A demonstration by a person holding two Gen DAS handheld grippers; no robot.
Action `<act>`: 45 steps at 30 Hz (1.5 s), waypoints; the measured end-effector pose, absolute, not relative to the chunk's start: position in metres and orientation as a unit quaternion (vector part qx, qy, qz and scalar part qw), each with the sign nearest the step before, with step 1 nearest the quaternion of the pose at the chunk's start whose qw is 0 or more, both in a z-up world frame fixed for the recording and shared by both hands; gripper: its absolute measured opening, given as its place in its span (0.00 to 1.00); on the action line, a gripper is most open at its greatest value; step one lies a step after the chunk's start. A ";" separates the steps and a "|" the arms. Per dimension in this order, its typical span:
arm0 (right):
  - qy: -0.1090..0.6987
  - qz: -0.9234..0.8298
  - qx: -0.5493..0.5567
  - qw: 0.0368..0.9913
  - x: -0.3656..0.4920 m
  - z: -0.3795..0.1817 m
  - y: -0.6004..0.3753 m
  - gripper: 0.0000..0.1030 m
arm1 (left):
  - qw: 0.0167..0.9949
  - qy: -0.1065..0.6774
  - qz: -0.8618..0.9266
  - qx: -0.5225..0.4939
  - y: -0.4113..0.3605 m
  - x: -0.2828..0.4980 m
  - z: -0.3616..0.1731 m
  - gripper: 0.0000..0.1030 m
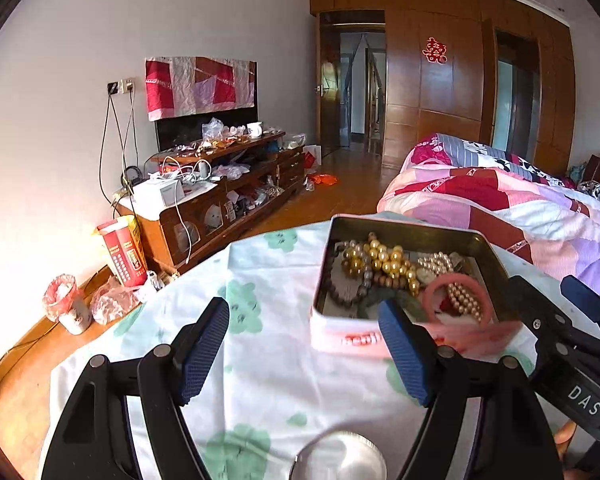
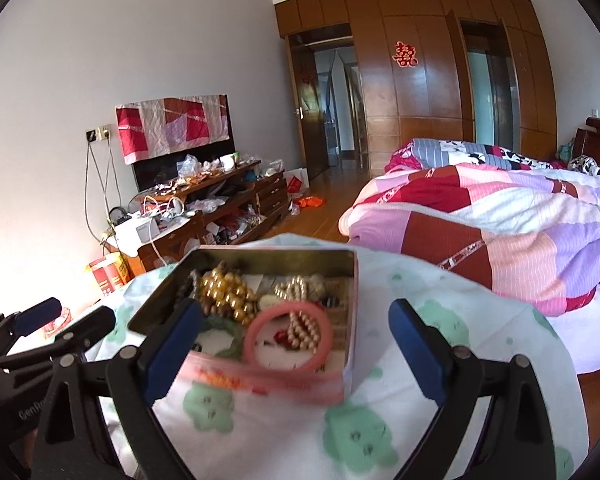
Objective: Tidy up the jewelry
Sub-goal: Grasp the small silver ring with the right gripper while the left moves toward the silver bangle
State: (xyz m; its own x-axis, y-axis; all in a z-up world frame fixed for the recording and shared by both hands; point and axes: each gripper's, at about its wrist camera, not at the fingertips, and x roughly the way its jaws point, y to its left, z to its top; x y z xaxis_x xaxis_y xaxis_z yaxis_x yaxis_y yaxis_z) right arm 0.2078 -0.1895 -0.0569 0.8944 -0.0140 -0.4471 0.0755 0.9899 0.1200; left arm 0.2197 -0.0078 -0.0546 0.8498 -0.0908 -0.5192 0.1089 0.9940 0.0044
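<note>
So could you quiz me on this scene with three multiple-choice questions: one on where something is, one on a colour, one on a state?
1. Where is the jewelry?
A. In the open tin
B. On the bed
C. On the floor

2. What colour is the big bangle?
A. Blue
B. Pink
C. Black

3. How do the jaws of the right gripper stand?
A. Shut on a necklace
B. Shut on the tin's lid
C. Open, holding nothing

Key: 1 A, beads and pearls lie heaped inside the tin; 2 B, the ring over the pearls is pink; 3 C, its blue pads stand wide apart.
</note>
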 end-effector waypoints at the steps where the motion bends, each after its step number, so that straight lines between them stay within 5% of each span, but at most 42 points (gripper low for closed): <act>1: 0.230 -0.021 0.068 0.971 0.206 -0.057 -0.189 0.94 | 0.962 0.269 -0.049 0.019 -0.007 0.217 -0.055 0.75; 31: 0.271 0.029 0.069 0.960 0.153 -0.066 -0.160 0.94 | 0.943 0.331 -0.005 -0.016 0.067 0.144 -0.079 0.75; 40: 0.373 0.106 0.079 0.918 0.153 -0.083 -0.145 0.70 | 0.933 0.360 0.007 -0.023 0.084 0.135 -0.099 0.75; 43: 0.429 0.158 0.053 0.888 0.155 -0.100 -0.119 0.44 | 0.931 0.362 0.012 -0.036 0.091 0.134 -0.100 0.75; 45: 0.447 0.175 0.033 0.877 0.157 -0.105 -0.104 0.44 | 0.931 0.363 0.011 -0.035 0.091 0.133 -0.100 0.75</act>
